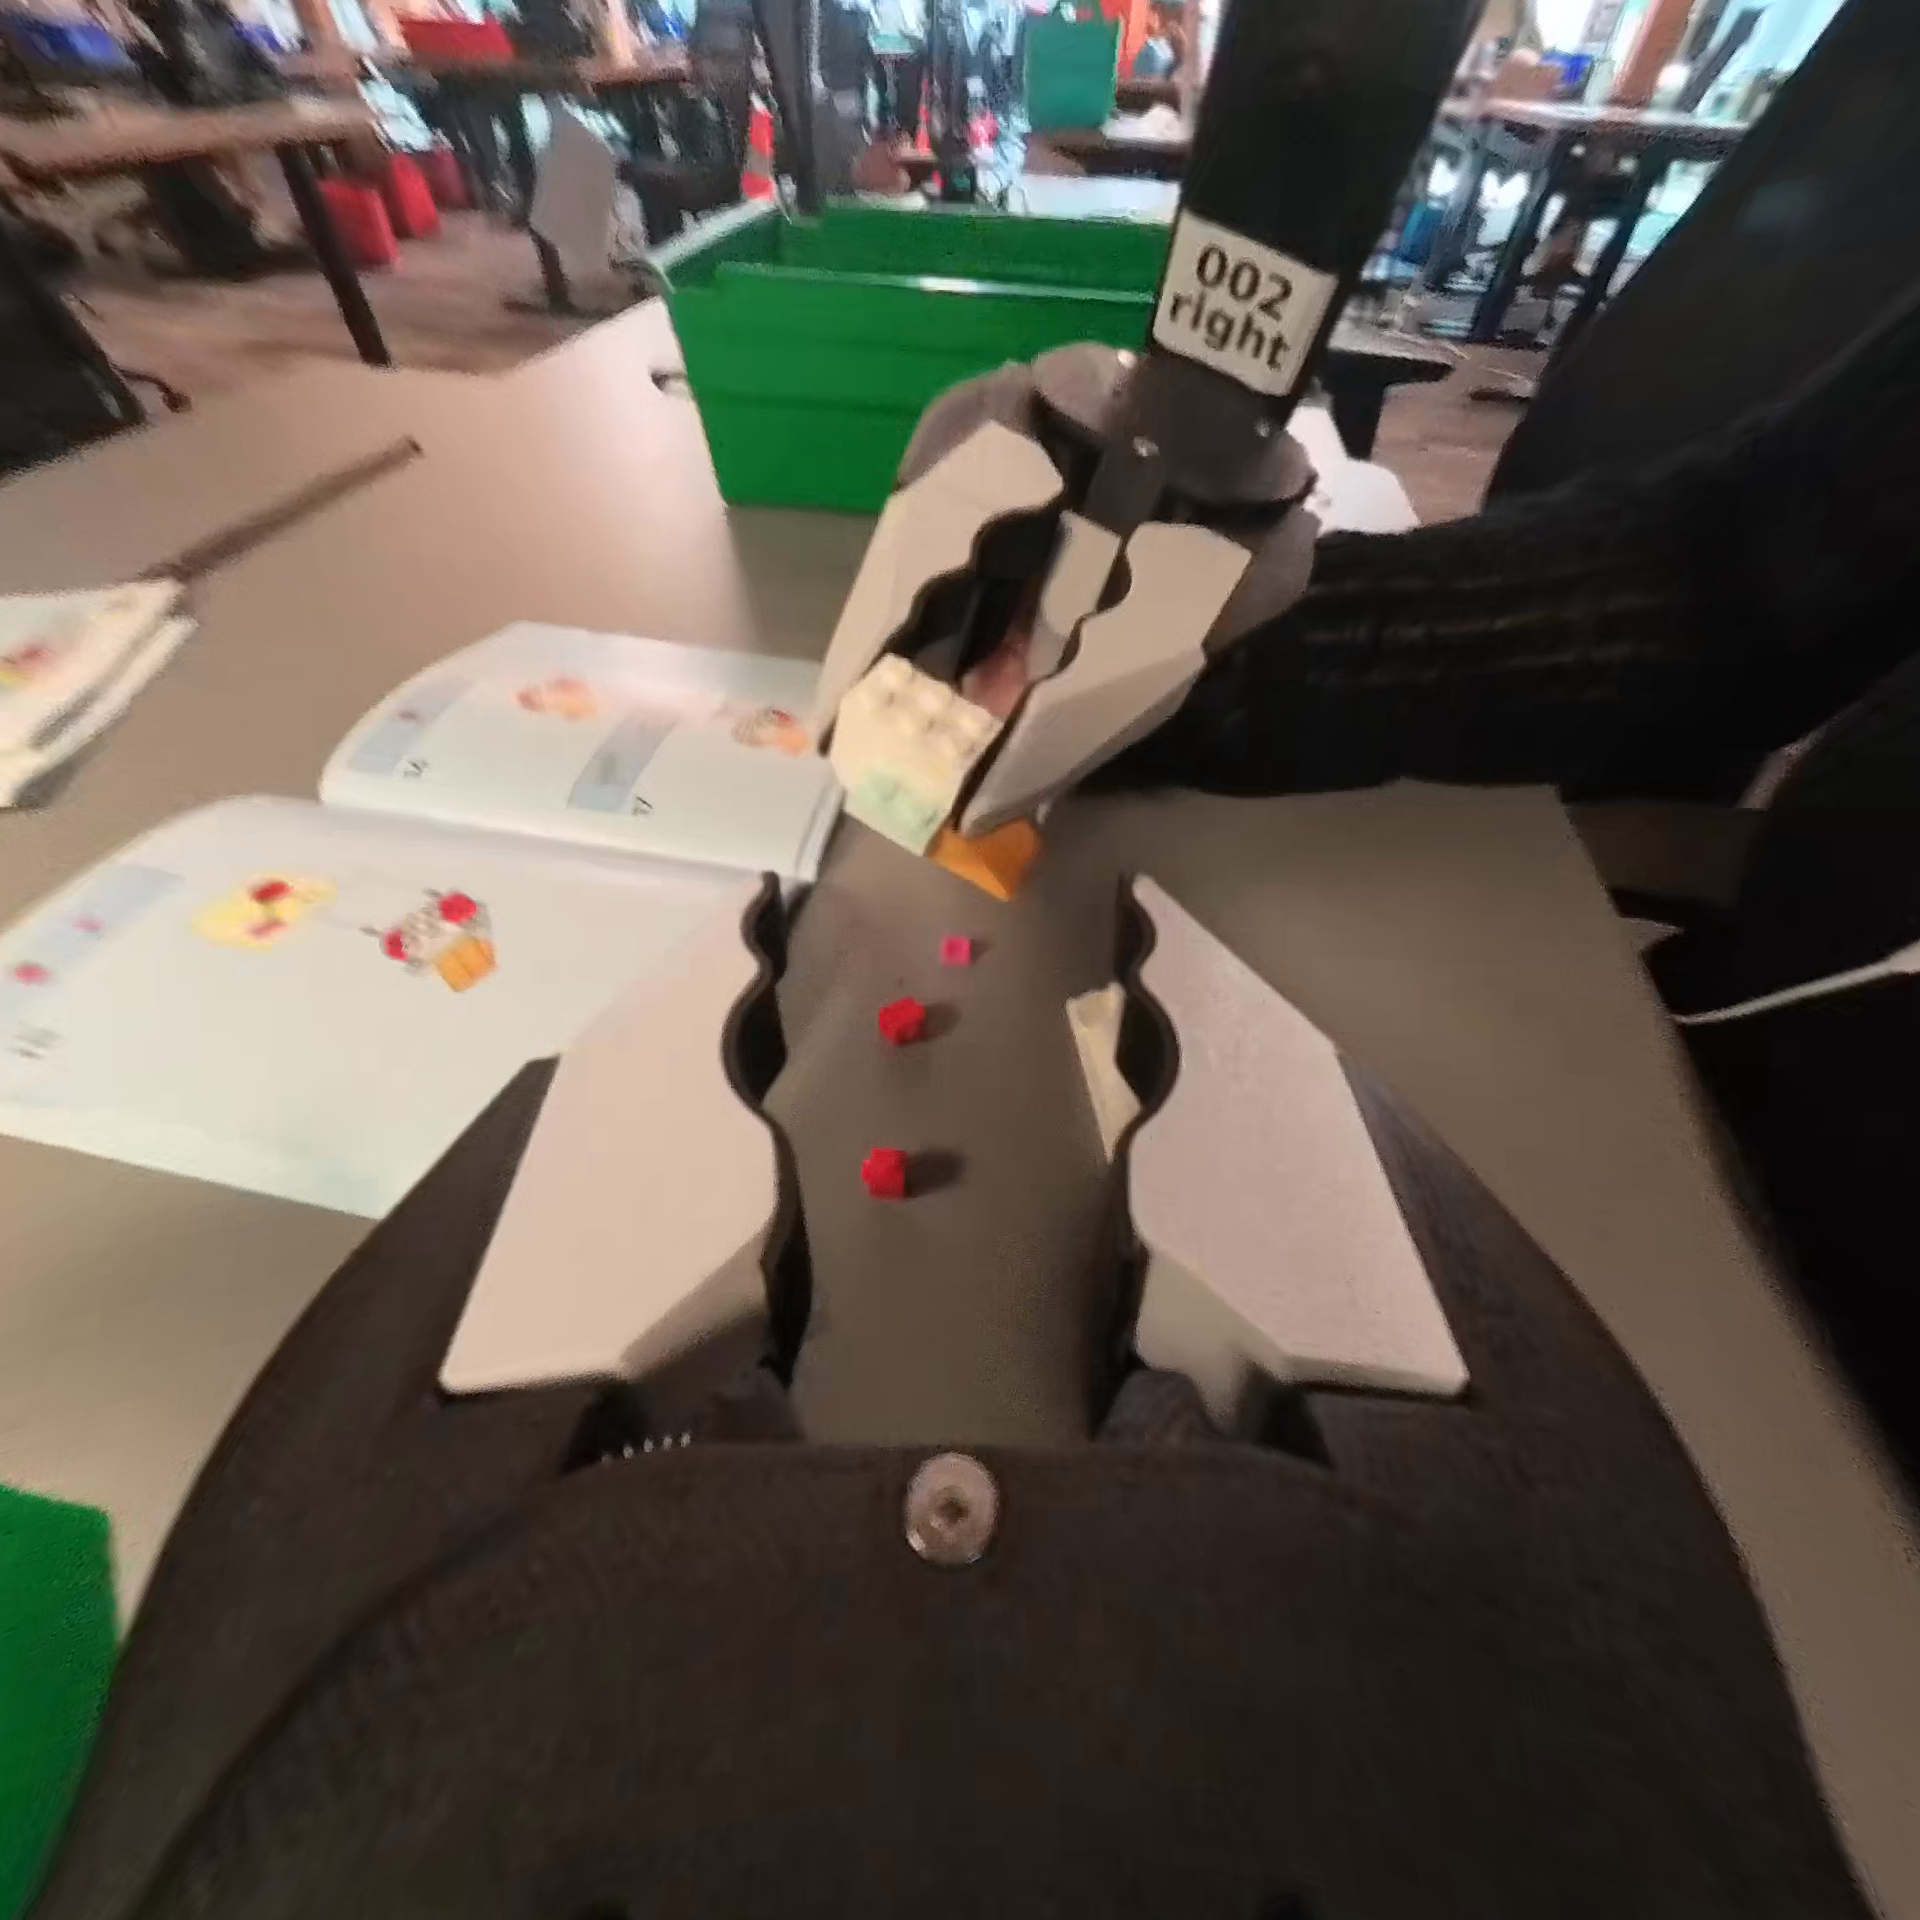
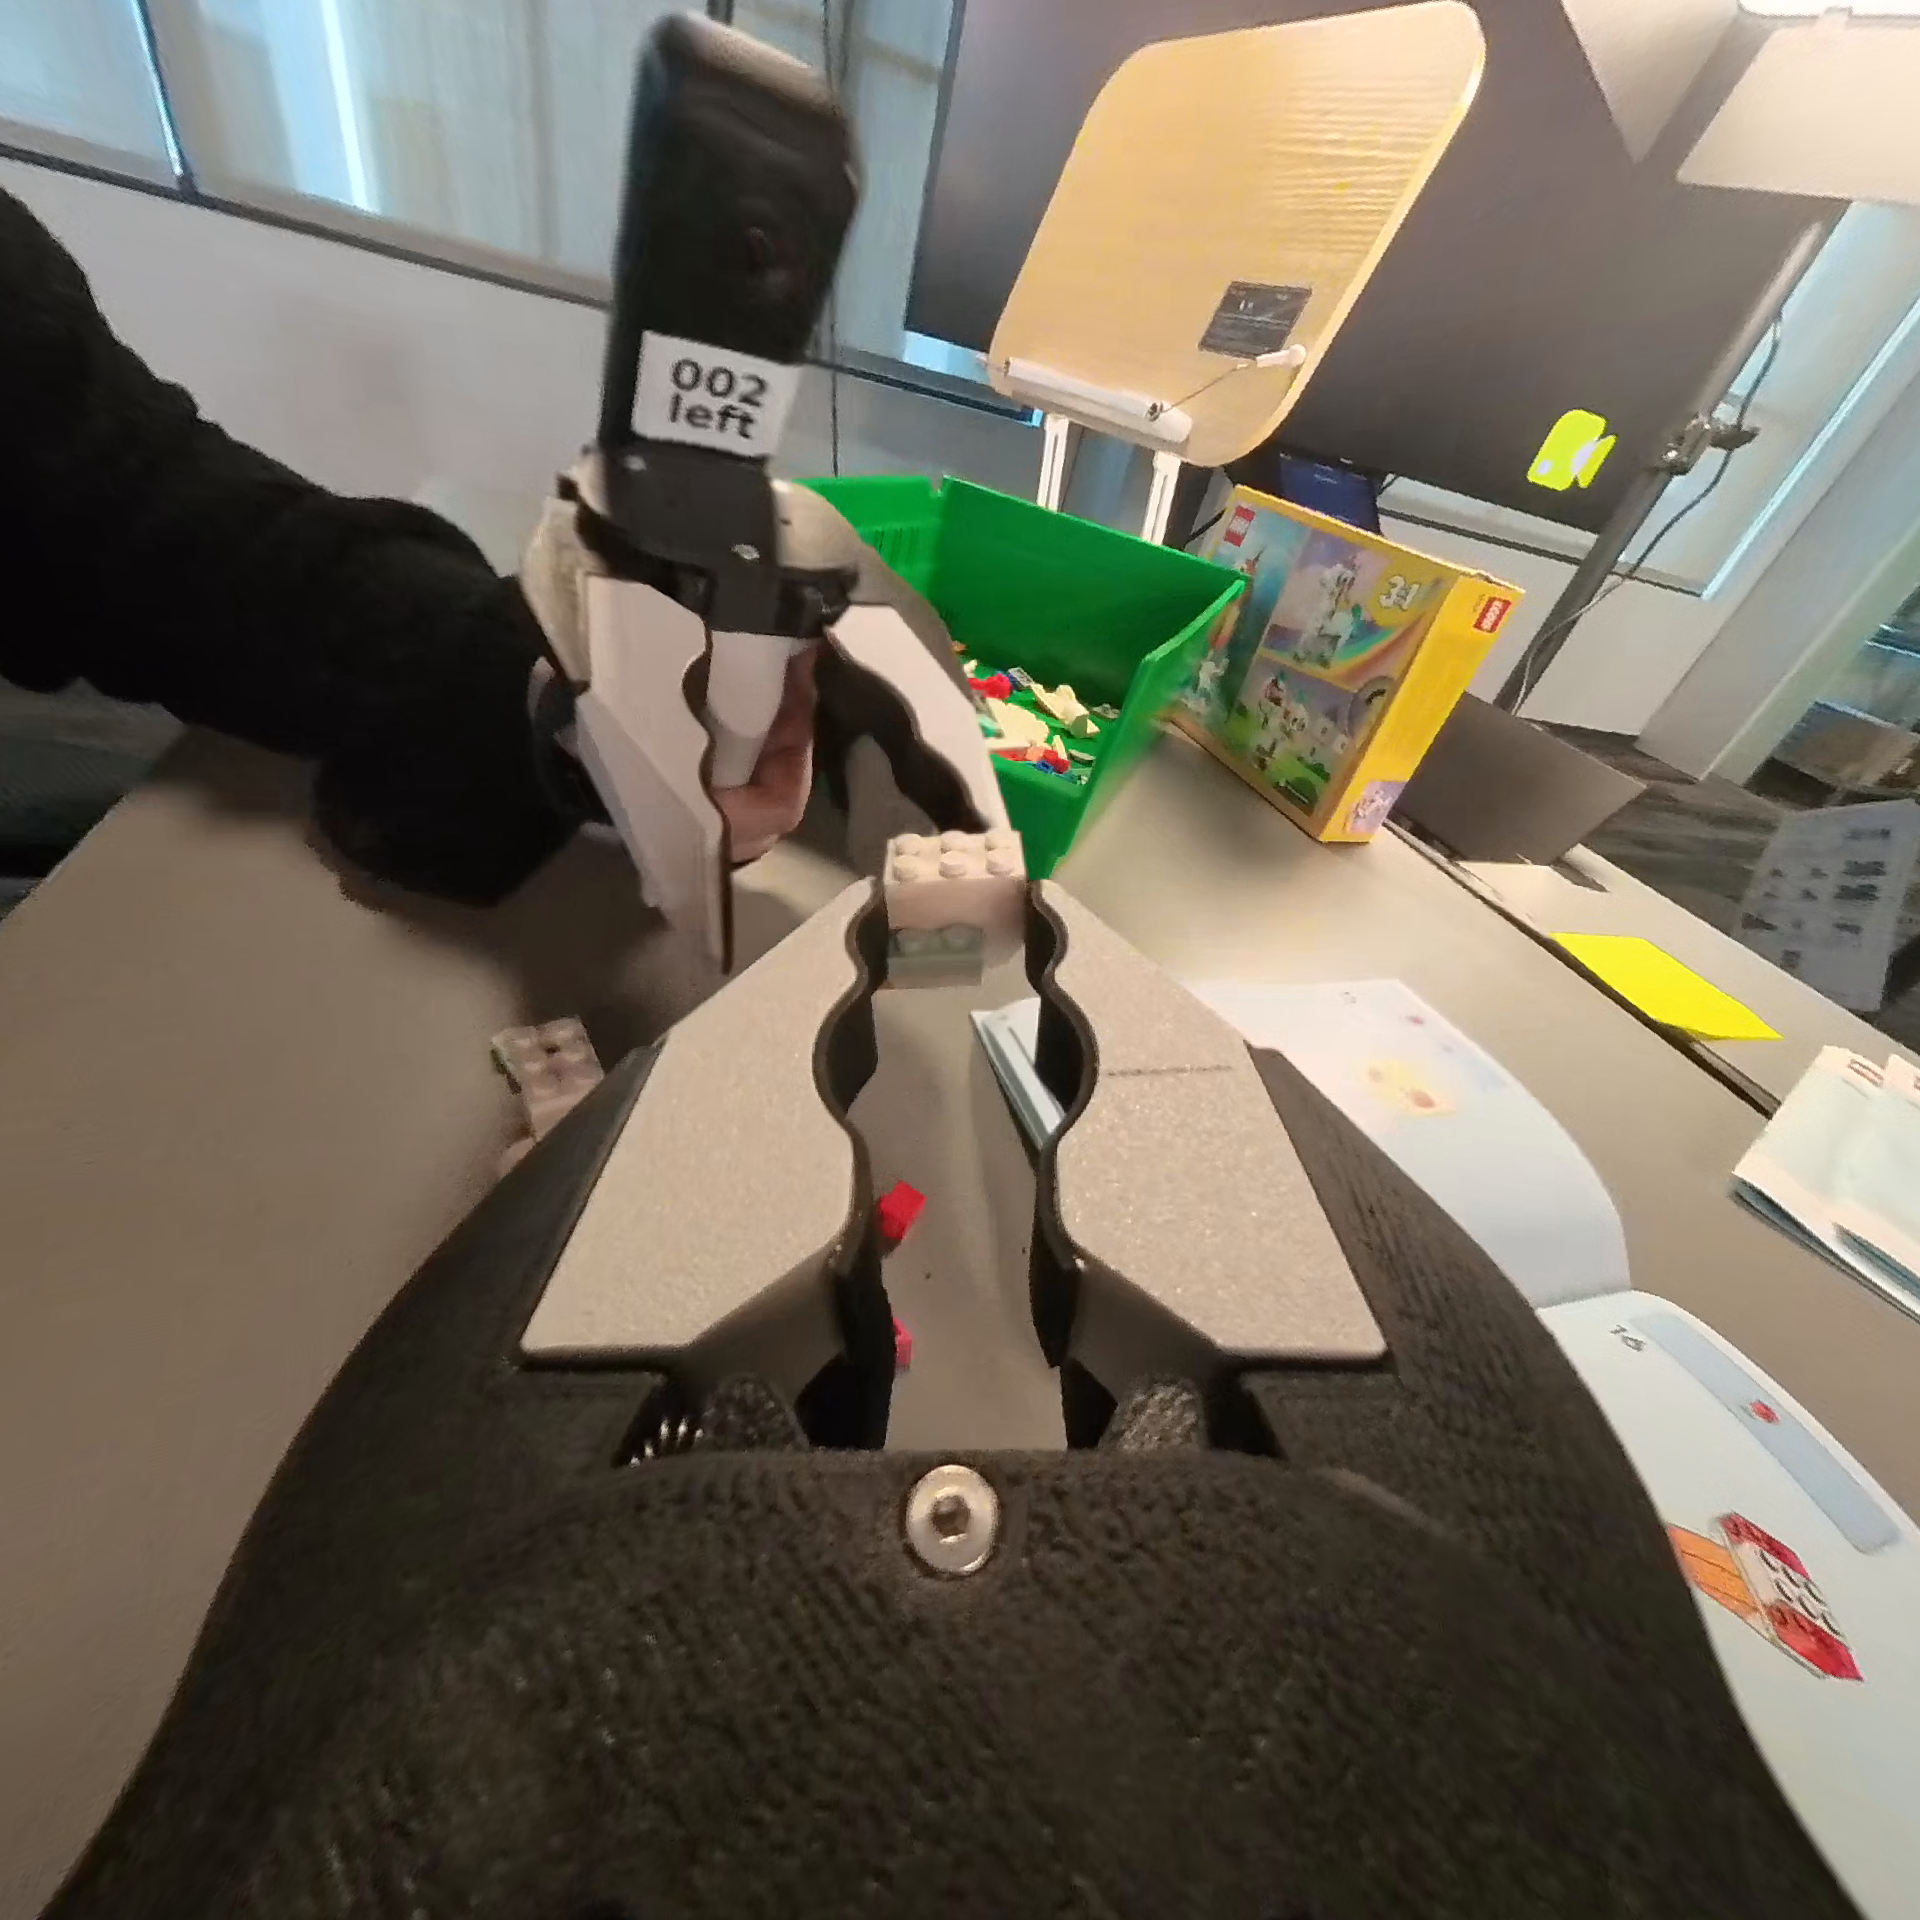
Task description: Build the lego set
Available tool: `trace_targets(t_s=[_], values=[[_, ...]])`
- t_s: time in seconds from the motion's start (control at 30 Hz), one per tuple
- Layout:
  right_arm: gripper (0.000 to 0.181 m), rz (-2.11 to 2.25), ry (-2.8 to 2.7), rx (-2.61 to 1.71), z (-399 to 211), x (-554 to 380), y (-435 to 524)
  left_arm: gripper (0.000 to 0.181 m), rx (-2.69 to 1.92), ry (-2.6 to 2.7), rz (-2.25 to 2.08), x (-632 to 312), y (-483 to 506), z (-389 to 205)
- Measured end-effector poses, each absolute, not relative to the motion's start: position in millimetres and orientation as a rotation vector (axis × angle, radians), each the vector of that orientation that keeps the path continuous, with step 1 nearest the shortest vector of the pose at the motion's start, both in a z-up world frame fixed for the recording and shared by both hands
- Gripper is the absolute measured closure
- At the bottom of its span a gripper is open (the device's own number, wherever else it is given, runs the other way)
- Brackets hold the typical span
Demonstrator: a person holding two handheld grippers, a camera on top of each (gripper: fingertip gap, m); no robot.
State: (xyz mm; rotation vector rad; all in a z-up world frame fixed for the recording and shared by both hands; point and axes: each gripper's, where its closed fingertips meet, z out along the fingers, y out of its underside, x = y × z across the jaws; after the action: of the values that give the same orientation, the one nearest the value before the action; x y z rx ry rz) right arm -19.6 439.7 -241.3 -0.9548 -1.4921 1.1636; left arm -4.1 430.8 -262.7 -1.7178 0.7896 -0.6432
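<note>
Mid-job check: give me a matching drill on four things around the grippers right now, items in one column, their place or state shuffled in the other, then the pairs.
Items
1. white brick stack
2. left gripper
3. red pieces
4. green bin

Places or states
A. lying loose on the grey table
B. open and empty
C. clamped at the right gripper fingertips
D. holds mixed loose bricks, beside the yellow box

Pairs: 1-C, 2-B, 3-A, 4-D
</note>
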Motion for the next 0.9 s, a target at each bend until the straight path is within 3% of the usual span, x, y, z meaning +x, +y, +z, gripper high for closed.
trace_targets(t_s=[0.27, 0.9], values=[[0.157, 1.171, -1.207, -1.083, -218, -37, 453, 0.128, -1.667, 0.697, -0.176, -24, 454, -256], [0.156, 1.066, -1.09, -1.078, -217, -52, 444, 0.151, -1.595, 0.613, -0.031, -37, 463, -245]])
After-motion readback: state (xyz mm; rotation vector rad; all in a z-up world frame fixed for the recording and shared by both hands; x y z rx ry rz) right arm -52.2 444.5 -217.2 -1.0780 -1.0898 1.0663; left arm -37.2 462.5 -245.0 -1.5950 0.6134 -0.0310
